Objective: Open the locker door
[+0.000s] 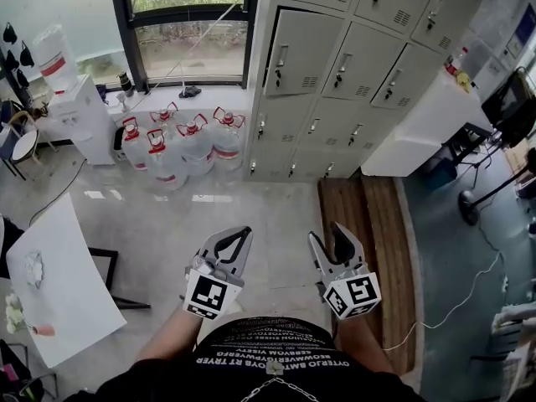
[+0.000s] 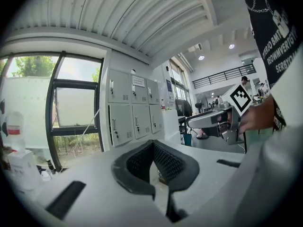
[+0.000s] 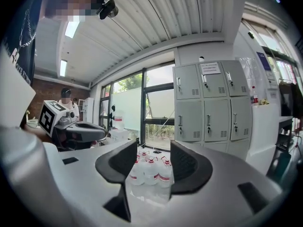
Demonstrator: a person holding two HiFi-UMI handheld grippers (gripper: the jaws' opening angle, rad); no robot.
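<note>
Head view: pale grey locker doors (image 1: pixel 303 53) all shut; left tool (image 1: pixel 244 232) together, right tool (image 1: pixel 329 235) apart, empty.

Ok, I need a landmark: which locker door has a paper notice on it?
The middle door of the top row; only it bears a white sheet.

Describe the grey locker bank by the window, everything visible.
The pale grey sheet-metal locker bank stands upright on the floor beside the window, a grid of doors three columns wide. Each door has a vertical handle and a small louvred vent; every visible door is shut. A paper notice sits on one top door. Red-capped clear water jugs stand at its window side; a white counter abuts the other side.
</note>
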